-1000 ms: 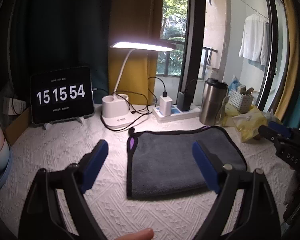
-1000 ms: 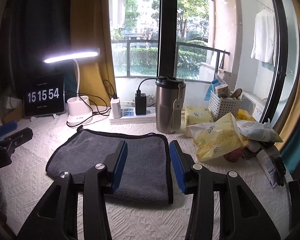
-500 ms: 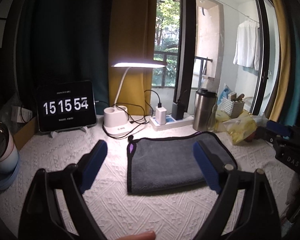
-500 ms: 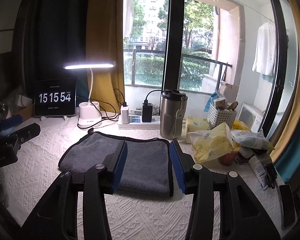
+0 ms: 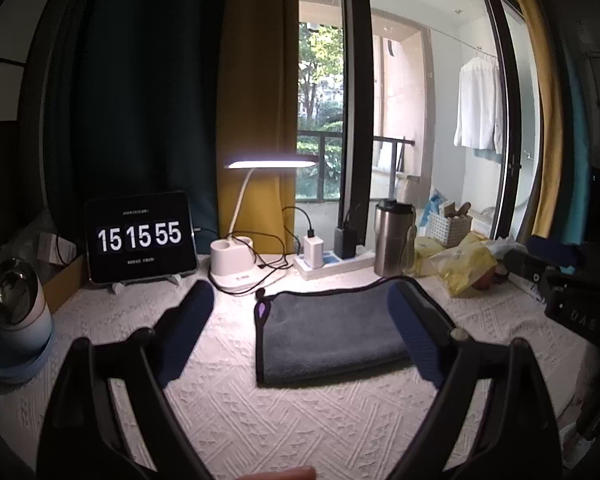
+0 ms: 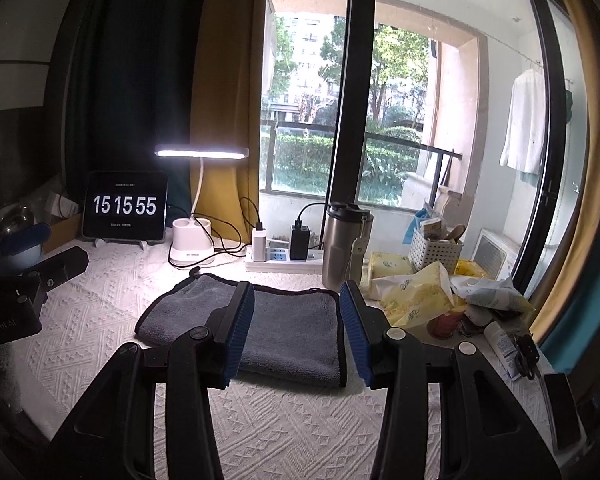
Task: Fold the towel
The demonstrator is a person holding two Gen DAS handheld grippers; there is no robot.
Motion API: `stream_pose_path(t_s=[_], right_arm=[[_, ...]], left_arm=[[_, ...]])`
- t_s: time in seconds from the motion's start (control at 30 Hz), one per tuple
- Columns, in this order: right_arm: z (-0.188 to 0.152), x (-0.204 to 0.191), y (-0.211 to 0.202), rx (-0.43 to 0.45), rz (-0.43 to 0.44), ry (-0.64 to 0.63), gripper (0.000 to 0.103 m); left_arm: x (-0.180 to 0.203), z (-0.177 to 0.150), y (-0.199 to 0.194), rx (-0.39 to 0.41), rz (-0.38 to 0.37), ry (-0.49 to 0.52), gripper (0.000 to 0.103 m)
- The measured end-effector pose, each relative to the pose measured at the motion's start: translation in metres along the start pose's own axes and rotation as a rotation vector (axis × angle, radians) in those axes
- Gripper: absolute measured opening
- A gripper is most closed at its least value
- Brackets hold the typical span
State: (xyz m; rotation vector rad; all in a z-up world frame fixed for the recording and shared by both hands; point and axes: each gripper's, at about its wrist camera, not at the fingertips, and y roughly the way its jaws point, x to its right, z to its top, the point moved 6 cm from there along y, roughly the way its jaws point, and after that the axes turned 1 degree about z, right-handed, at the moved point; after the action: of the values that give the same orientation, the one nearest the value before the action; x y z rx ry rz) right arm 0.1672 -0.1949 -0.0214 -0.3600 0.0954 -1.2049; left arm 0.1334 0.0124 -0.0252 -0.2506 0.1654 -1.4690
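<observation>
A grey towel [image 5: 332, 332] with a dark border lies folded flat on the white textured tablecloth [image 5: 300, 416]; it also shows in the right wrist view [image 6: 288, 328]. My left gripper [image 5: 300, 328] is open and empty, held above the table in front of the towel, with its blue pads wide apart. My right gripper [image 6: 297, 328] is open and empty, held above the towel's near right part. Neither touches the towel. The right gripper's body [image 5: 572, 292] shows at the right edge of the left wrist view.
Behind the towel stand a lit desk lamp [image 5: 240, 264], a tablet clock [image 5: 140, 236], a power strip with chargers [image 5: 332, 256] and a steel tumbler [image 6: 346, 248]. Yellow snack bags [image 6: 416, 292] and a white basket [image 6: 436, 246] crowd the right. A round device [image 5: 12, 320] sits left.
Both grippers have risen and pulled back from the towel, so more of the window and room shows. The towel has not moved. The clock went from 15:15:54 to 15:15:55.
</observation>
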Motion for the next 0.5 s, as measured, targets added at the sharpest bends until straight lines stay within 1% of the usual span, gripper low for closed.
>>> stream_pose_path(t_s=[0.1,0.27,0.37,0.4,0.43,0.5], right_arm=[[0.000,-0.003,-0.009,0.014,-0.001,-0.003,0.048],[-0.003,-0.008,-0.023,0.035,0.001,-0.012,0.048],[-0.006,-0.010,-0.032,0.052,0.001,-0.016,0.049],[-0.007,-0.011,-0.035,0.057,0.002,-0.018,0.050],[-0.009,-0.012,-0.038,0.062,0.000,-0.020,0.053],[-0.012,-0.014,-0.044,0.074,-0.002,-0.023,0.055]], left_arm=[[0.001,0.001,-0.012,0.030,-0.009,-0.012,0.090],[0.003,0.001,-0.028,0.071,-0.017,-0.003,0.090],[0.003,0.000,-0.035,0.081,-0.021,0.004,0.090],[0.003,0.000,-0.037,0.085,-0.021,0.005,0.090],[0.003,-0.001,-0.040,0.089,-0.023,0.003,0.090],[0.002,-0.002,-0.047,0.099,-0.024,-0.006,0.090]])
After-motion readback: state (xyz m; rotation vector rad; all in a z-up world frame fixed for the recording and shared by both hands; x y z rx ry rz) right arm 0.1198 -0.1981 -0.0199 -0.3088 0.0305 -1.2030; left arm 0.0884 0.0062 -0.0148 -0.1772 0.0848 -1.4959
